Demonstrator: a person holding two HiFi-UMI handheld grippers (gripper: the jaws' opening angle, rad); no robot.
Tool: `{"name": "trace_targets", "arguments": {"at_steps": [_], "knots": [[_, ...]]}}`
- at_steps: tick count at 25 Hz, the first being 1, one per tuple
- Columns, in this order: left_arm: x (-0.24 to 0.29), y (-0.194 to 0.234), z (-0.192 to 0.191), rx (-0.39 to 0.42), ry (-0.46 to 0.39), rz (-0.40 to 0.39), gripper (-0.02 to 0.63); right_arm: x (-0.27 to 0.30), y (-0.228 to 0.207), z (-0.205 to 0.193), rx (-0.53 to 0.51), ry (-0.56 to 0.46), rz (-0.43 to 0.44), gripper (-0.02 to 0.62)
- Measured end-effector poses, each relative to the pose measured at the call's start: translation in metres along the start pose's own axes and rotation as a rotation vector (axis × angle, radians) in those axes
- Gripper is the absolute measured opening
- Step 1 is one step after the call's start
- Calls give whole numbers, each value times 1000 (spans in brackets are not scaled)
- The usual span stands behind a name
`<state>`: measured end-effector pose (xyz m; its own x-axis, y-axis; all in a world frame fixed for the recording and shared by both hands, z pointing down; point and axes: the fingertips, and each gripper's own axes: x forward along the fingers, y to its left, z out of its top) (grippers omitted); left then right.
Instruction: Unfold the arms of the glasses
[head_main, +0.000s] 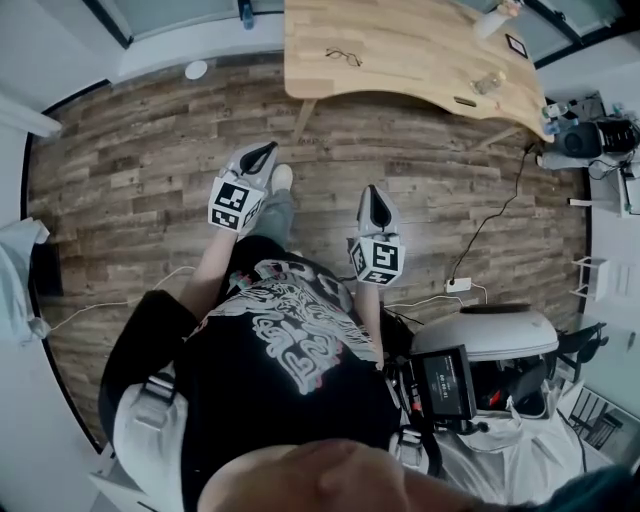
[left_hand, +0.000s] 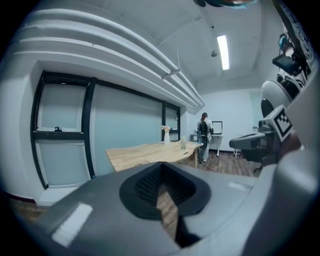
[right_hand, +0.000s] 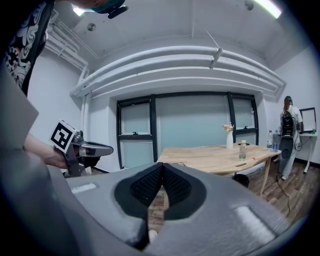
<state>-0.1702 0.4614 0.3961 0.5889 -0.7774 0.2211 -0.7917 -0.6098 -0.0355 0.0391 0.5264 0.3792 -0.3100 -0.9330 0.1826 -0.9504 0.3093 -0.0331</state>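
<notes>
The glasses (head_main: 344, 57) are a thin dark frame lying on the wooden table (head_main: 420, 50), far ahead of both grippers. They show only as a small dark shape on the tabletop in the right gripper view (right_hand: 178, 164). My left gripper (head_main: 262, 151) is held in the air over the plank floor, well short of the table, its jaws shut with nothing in them. My right gripper (head_main: 373, 193) hangs beside it, a little nearer to me, also shut and empty. Each gripper view looks along closed pads (left_hand: 150, 182) (right_hand: 172, 185) toward the table (left_hand: 150, 152).
On the table stand a white vase with flowers (right_hand: 229, 136) and a bottle (right_hand: 242, 149), with a phone (head_main: 465, 101) beside them. A person (right_hand: 288, 130) stands at the room's far end. A white machine (head_main: 490, 330) and a floor cable with power strip (head_main: 458, 285) lie to my right.
</notes>
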Motion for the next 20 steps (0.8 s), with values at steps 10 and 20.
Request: {"name": "trace_targets", "arguments": {"at_steps": [10,20], "knots": [[144,91,15,-9,5,-24,-11,148,-74,19,-9,55,-35,-2],[280,189,53,-21,-24,-122,-11,318,-119,52,-36,94,-41,-2]]}}
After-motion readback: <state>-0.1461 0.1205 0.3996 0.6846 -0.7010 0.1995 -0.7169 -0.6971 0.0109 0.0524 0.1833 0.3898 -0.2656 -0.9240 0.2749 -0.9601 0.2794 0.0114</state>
